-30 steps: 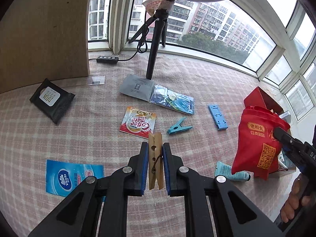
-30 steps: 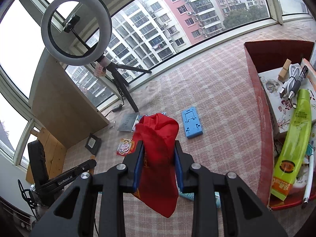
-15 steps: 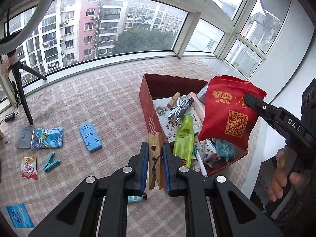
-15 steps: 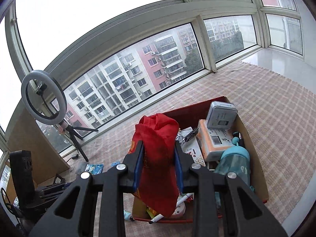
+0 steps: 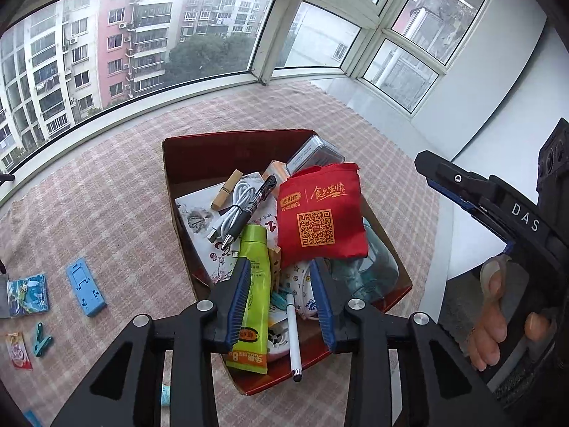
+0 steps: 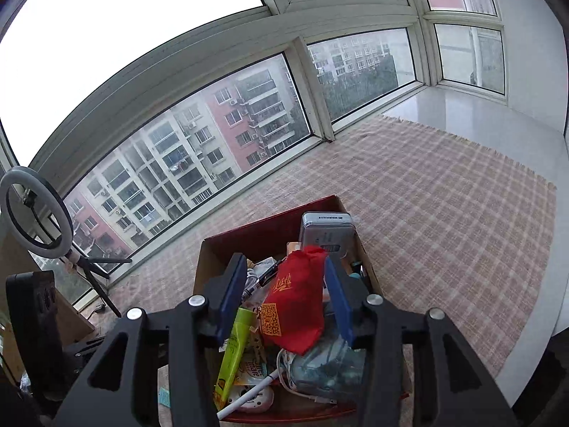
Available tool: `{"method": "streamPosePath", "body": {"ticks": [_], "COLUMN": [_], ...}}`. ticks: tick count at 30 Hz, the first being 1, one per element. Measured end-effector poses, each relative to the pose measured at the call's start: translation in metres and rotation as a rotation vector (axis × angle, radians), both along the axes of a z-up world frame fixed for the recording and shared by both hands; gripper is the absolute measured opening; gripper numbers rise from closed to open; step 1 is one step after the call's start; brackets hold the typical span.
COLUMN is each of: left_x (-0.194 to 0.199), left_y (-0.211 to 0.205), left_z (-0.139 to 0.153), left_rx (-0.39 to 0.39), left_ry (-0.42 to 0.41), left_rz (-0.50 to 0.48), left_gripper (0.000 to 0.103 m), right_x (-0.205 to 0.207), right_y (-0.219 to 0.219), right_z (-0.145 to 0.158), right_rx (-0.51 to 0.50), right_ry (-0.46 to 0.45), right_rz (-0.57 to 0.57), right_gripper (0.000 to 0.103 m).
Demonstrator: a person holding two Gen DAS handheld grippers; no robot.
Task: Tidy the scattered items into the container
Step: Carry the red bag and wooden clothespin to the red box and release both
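- Pouch (image 5: 320,220): red, soft cloth, light; dropping onto the clutter in the red box (image 5: 231,149). Better pinched at its top hem.
- My right gripper (image 6: 284,302) jaws opening, pouch loose between.
- My left gripper (image 5: 281,299) jaws opening; wooden peg (image 5: 274,267) probably released into the box.

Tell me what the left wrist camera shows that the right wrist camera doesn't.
Only the left wrist view shows scattered items on the cloth: a blue phone stand, a teal clip and a sachet. Only the right wrist view shows the ring light. Both show the red box, the red pouch inside it, the green tube and a white pen. Both grippers' jaws are opening.
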State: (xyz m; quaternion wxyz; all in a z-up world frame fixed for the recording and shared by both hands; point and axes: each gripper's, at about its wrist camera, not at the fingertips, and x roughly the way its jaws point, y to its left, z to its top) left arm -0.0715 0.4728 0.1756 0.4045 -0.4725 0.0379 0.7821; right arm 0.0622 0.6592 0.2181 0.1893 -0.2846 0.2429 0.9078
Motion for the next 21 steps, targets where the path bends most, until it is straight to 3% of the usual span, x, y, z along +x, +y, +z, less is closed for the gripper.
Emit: {"method": "streamPosePath", "body": {"ticks": [11, 21], "left_x": [-0.019, -0.006], "left_y": [-0.109, -0.21], "left_z": [-0.016, -0.014], "left_rx": [-0.048, -0.091], "left_ry": [0.041, 0.089], "left_rz": [0.18, 0.303], "left_gripper": [0.033, 0.033], "right_x": [0.007, 0.009], "right_y": [-0.033, -0.073], "right_z": [-0.012, -0.005], "right_rx": [-0.033, -0.015], "right_ry": [0.012, 0.033], "right_rz": [0.055, 0.145], "right_gripper": [0.045, 0.049]}}
